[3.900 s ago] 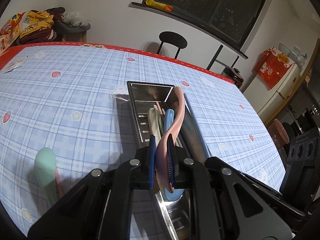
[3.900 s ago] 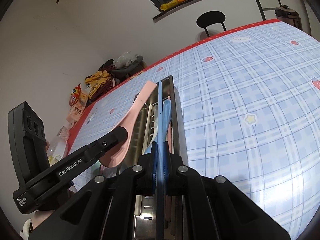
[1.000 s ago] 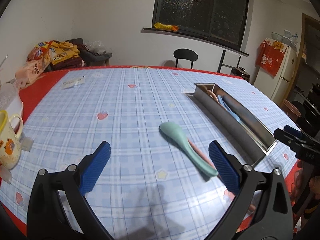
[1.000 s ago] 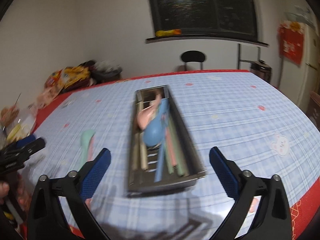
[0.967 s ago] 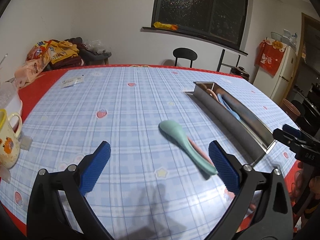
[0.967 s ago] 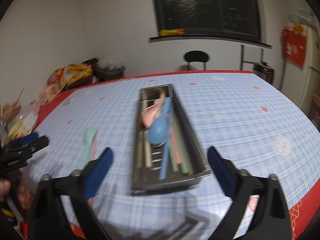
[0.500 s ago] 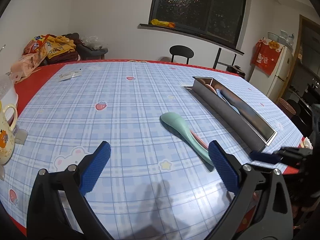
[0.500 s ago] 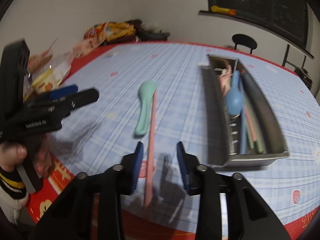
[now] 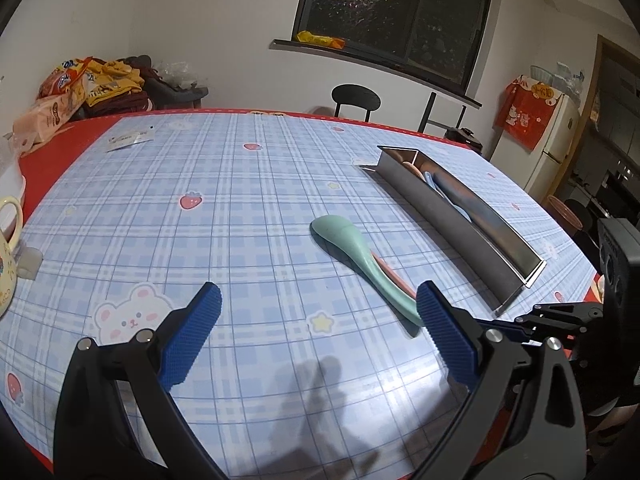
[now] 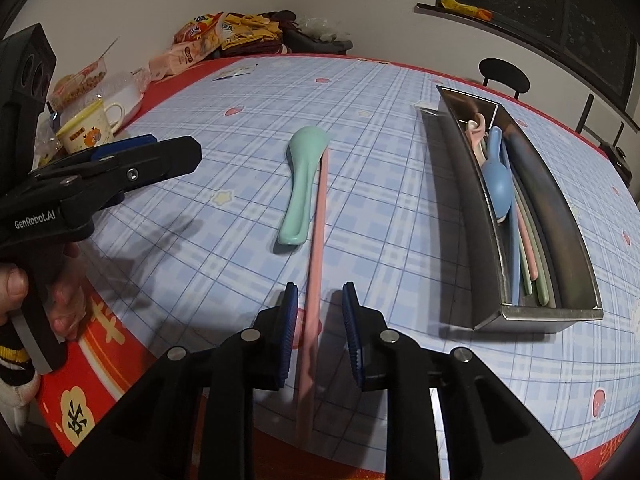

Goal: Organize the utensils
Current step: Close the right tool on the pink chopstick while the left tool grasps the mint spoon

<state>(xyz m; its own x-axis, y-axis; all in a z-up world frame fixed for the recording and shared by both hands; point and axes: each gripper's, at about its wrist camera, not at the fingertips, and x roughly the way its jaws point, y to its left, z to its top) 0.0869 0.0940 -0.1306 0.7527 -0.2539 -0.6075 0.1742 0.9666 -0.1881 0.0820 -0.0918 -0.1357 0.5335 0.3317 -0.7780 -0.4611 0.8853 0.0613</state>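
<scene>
Chopstick (image 10: 316,248), pink, near table's (image 10: 248,152) front edge beside green spoon (image 10: 304,184); near end cut off. Right gripper (image 10: 318,320) closing astride it, pads not yet touching. Left gripper (image 9: 318,320) wide open, empty. Tray (image 10: 496,240) contents partly hidden.

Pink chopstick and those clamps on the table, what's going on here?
A person is tidying utensils with a hand-held gripper in each hand. The right hand-held gripper is closing around the pink chopstick, which lies on the checked tablecloth beside a mint green spoon; its pads do not yet press on it. The left hand-held gripper hangs open and empty. The steel utensil tray already holds a blue spoon and other utensils.
</scene>
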